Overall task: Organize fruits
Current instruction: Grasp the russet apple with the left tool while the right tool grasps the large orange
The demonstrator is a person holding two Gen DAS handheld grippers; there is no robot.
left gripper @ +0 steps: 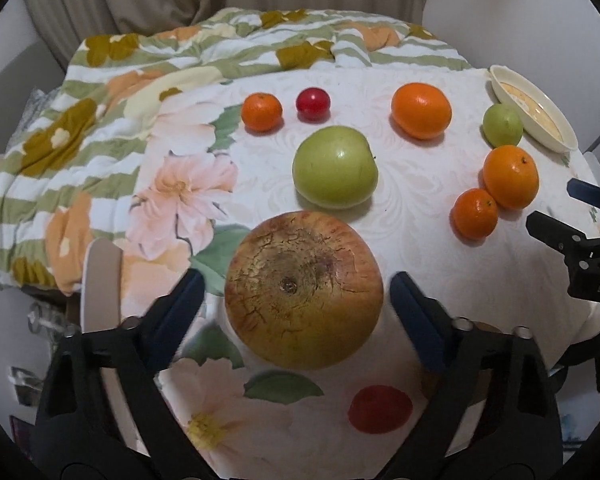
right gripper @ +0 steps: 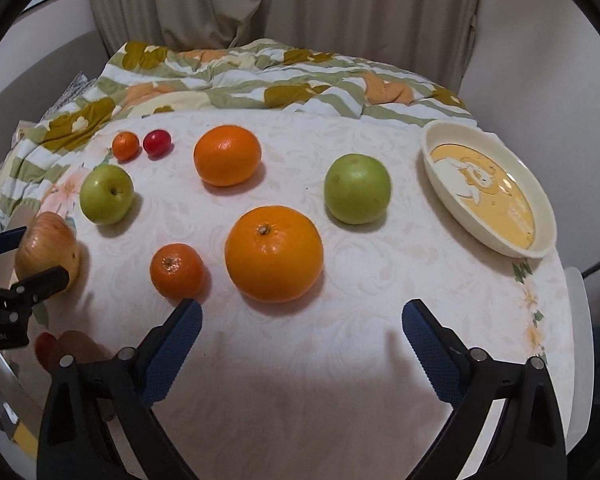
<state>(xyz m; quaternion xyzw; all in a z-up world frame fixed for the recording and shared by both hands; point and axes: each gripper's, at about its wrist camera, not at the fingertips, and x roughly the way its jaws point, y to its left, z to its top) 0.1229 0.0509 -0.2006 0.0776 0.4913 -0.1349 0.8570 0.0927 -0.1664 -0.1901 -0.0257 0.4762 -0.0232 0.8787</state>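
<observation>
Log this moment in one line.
left tongs: open around big apple, not gripping | right tongs: open, short of large orange | dish: empty

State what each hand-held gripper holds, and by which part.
Nothing is held. The left hand-held gripper brackets the russet apple without touching; the right hand-held gripper is open over bare cloth.

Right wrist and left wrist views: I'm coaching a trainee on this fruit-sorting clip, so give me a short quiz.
1. True or false: the cream oval dish holds fruit.
2. How many orange citrus fruits lie on the white tablecloth?
3. Which fruit lies between the open fingers of the left tool? A: big russet yellow-red apple; B: green apple; C: small red fruit.
Key: 1 false; 2 four; 3 A.
</observation>
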